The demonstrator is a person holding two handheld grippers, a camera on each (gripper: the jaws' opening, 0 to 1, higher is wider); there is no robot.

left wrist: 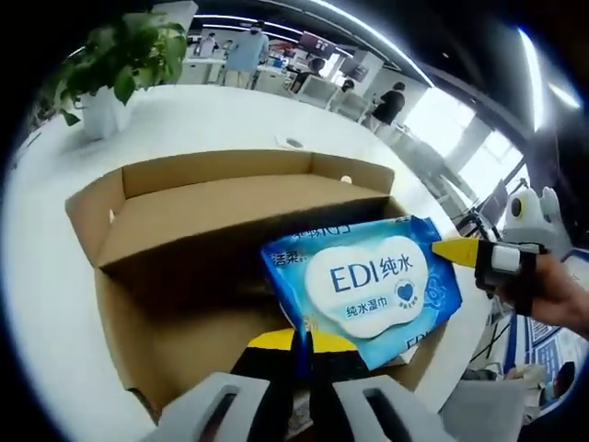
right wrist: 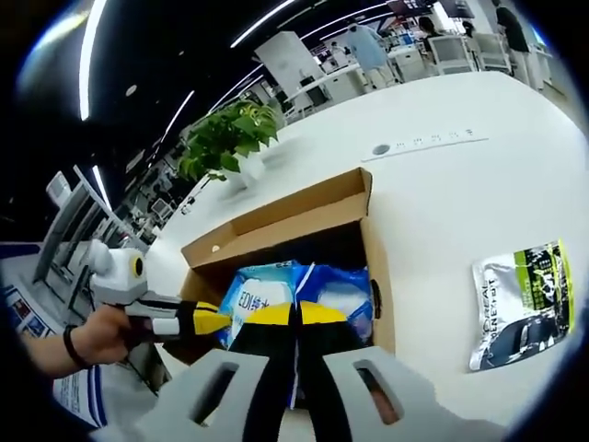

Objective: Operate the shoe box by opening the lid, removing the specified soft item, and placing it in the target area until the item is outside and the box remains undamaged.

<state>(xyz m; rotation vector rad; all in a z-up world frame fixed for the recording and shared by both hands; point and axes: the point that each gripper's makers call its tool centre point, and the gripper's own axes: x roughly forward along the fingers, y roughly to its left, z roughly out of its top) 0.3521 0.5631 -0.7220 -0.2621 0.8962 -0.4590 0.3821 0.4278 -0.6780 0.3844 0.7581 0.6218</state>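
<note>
An open brown cardboard shoe box (left wrist: 198, 216) lies on the white table (left wrist: 41, 304). Over its right side hangs a blue soft pack of wet wipes (left wrist: 373, 281) with a white label, tilted. My left gripper (left wrist: 304, 339) is shut on the pack's near edge. My right gripper (left wrist: 453, 250) comes in from the right, and its closed yellow tip meets the pack's far corner. In the right gripper view, the right gripper (right wrist: 294, 313) is shut over the wipes pack (right wrist: 327, 285) above the box (right wrist: 294, 210). There the left gripper (right wrist: 210, 319) pinches the pack's left edge.
A potted plant (left wrist: 115, 69) (right wrist: 230, 138) stands on the table beyond the box. A green and black sachet (right wrist: 520, 299) lies flat to the right of the box. A hand (left wrist: 561, 295) holds the right gripper. People and desks are far behind.
</note>
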